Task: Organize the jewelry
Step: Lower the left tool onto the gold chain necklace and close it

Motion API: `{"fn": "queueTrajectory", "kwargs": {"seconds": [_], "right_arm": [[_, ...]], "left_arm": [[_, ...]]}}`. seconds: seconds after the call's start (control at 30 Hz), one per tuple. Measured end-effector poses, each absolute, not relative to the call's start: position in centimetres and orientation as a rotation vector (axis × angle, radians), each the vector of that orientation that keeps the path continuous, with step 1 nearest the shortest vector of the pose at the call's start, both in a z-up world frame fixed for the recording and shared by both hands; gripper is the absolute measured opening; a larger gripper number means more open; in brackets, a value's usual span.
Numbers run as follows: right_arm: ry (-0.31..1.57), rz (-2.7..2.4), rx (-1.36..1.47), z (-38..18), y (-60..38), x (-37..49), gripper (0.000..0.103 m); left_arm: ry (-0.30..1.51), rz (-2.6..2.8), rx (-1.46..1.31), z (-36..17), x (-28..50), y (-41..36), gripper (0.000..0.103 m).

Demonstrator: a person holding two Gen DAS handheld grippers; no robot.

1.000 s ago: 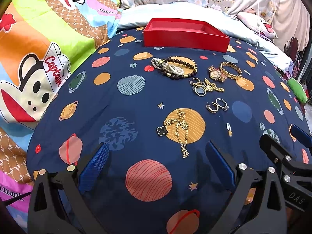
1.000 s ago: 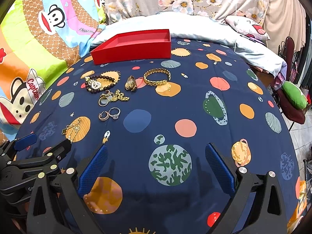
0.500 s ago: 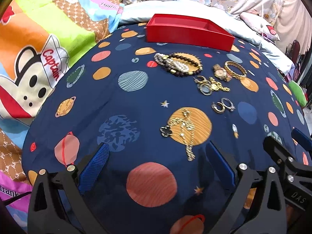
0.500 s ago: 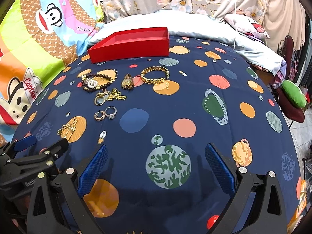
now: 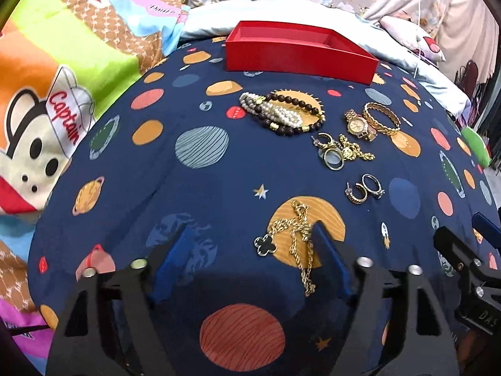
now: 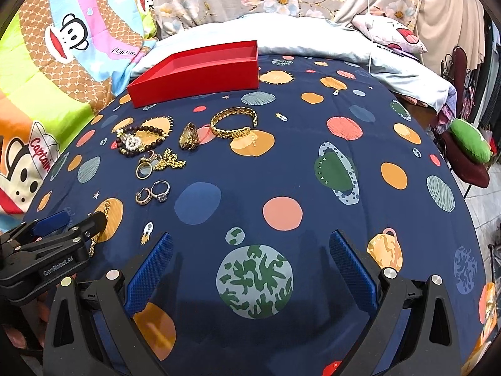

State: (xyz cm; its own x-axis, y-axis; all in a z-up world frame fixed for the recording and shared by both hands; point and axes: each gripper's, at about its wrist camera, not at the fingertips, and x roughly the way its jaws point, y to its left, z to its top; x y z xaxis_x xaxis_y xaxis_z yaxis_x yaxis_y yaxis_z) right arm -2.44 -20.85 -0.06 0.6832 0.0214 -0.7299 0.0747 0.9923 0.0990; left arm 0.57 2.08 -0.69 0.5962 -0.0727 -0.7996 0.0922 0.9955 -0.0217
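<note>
A gold chain necklace with a black clover pendant (image 5: 296, 238) lies on the navy planet blanket. My left gripper (image 5: 250, 235) is open, its right finger touching or just over the chain; it also shows in the right wrist view (image 6: 62, 222). Further back lie two rings (image 5: 364, 188), a ring with a gold chain (image 5: 343, 152), bead and pearl bracelets (image 5: 281, 112), a gold watch (image 5: 357, 123) and a gold bangle (image 5: 382, 119). An open red box (image 5: 297, 53) stands at the back. My right gripper (image 6: 250, 244) is open and empty over the blanket.
A cartoon monkey quilt (image 5: 62, 62) lies to the left. White and floral pillows (image 6: 313, 31) sit behind the red box. The bed's edge drops off at the right, with a green cushion (image 6: 469, 141) beyond.
My left gripper has moved forward and down to the necklace, and its fingers have narrowed around it. The right gripper has shifted only slightly.
</note>
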Motion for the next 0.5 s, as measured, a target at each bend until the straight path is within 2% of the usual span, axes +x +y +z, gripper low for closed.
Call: {"fn": "queueTrajectory", "kwargs": {"seconds": [0.13, 0.27, 0.33, 0.37, 0.4, 0.5], "right_arm": [[0.823, -0.033, 0.136, -0.1, -21.3, -2.0, 0.098], [0.828, -0.034, 0.142, -0.2, -21.5, -1.6, 0.098], [0.831, -0.034, 0.142, -0.2, -21.5, -1.5, 0.098], [0.832, -0.033, 0.143, -0.2, -21.5, -1.5, 0.098], [0.833, -0.032, 0.142, -0.2, -21.5, -1.4, 0.098], [0.832, -0.024, 0.142, -0.1, -21.5, -1.2, 0.098]], "left_arm": [[0.919, -0.102, 0.031, -0.5, 0.7, 1.8, 0.057], [0.911, -0.115, 0.028, -0.3, 0.8, 1.7, 0.03], [0.911, -0.13, 0.02, -0.3, 0.9, 1.7, 0.022], [0.912, -0.137, 0.017, -0.2, 0.9, 1.7, 0.011], [0.916, -0.145, 0.009, -0.2, 1.0, 1.7, 0.005], [0.928, -0.167, -0.019, -0.1, 1.2, 1.8, 0.005]]}}
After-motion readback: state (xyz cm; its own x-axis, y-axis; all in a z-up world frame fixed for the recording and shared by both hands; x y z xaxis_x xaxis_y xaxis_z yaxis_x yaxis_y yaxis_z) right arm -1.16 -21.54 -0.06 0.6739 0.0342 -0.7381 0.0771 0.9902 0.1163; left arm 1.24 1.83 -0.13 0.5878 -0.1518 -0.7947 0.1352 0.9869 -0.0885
